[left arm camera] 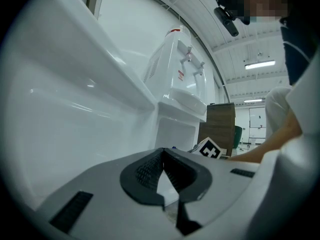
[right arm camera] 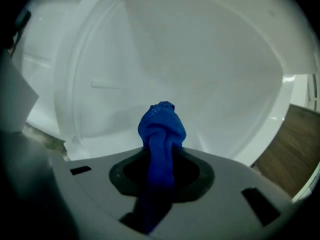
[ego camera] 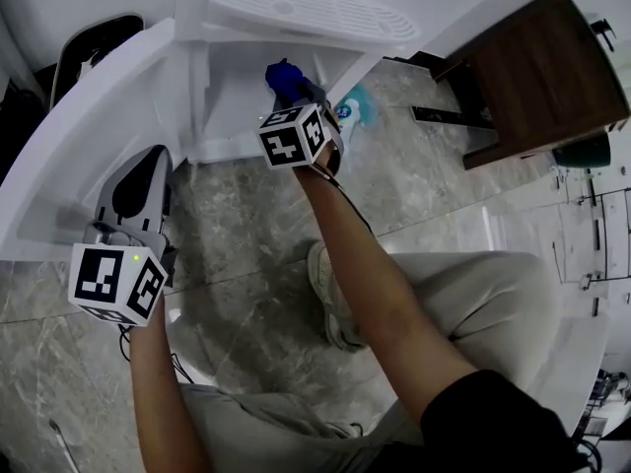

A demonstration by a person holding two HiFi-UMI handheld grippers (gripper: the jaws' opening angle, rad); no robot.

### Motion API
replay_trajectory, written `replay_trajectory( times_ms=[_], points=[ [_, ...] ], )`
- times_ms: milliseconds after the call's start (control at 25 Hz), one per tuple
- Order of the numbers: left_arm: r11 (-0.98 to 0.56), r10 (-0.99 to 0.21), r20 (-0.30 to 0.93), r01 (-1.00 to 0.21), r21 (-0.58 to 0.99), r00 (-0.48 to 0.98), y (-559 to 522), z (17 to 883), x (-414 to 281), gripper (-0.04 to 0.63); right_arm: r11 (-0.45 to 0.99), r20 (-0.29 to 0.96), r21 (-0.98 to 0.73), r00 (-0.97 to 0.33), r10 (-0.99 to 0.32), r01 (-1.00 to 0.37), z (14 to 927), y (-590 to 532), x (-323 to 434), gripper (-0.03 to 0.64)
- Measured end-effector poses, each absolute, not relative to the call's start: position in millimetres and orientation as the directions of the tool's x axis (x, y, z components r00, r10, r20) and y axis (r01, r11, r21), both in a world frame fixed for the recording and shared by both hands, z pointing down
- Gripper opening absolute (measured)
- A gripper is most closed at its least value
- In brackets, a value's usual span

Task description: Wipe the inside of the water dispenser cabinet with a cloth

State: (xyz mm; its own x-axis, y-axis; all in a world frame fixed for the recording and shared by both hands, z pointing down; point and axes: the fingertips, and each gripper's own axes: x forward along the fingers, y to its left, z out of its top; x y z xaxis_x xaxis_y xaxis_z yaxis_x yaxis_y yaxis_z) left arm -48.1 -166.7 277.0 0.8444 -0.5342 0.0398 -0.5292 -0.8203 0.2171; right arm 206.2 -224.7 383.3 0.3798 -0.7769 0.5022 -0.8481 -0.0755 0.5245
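Blue cloth (right arm camera: 161, 129) is clamped in the right gripper (right arm camera: 161, 159) at the cabinet (right arm camera: 200, 59) opening, wiping seemingly unfinished; left gripper (left arm camera: 161, 156) closed, empty.

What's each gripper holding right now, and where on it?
The right gripper pinches the blue cloth behind its bunched end; the left gripper is shut on nothing.

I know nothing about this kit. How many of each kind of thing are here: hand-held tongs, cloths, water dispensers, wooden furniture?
Grey hand-held tongs: 2, the left tongs and the right tongs
Bunched blue cloth, held in the right tongs: 1
White plastic water dispenser: 1
Dark brown wooden cupboard: 1
Total: 5
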Motion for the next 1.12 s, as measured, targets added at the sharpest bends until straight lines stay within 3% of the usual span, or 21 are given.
replay_trajectory(
  times_ms=[320, 640, 840, 1120],
  points=[
    [-0.852, -0.495, 0.063, -0.499, 0.16, 0.866, -157, 284, -36, 0.008, 0.006, 0.404, 0.212, 0.082, -0.911, -0.977, 337, -179, 165, 0.081],
    [-0.899, -0.41, 0.022, -0.408, 0.162, 0.912, -147, 283, 3, 0.008, 0.168, 0.361, 0.049, -0.139, -0.922, -0.985, 312, -142, 126, 0.081],
    [-0.91, -0.385, 0.02, -0.383, 0.156, 0.923, -141, 282, 11, 0.008, 0.132, 0.321, -0.019, -0.131, -0.938, -0.991, 311, -130, 121, 0.081],
    [-0.894, -0.421, 0.029, -0.42, 0.157, 0.907, -149, 287, 0, 0.008, 0.207, 0.212, -0.021, -0.207, -0.955, -0.978, 300, -126, 92, 0.081]
  ],
)
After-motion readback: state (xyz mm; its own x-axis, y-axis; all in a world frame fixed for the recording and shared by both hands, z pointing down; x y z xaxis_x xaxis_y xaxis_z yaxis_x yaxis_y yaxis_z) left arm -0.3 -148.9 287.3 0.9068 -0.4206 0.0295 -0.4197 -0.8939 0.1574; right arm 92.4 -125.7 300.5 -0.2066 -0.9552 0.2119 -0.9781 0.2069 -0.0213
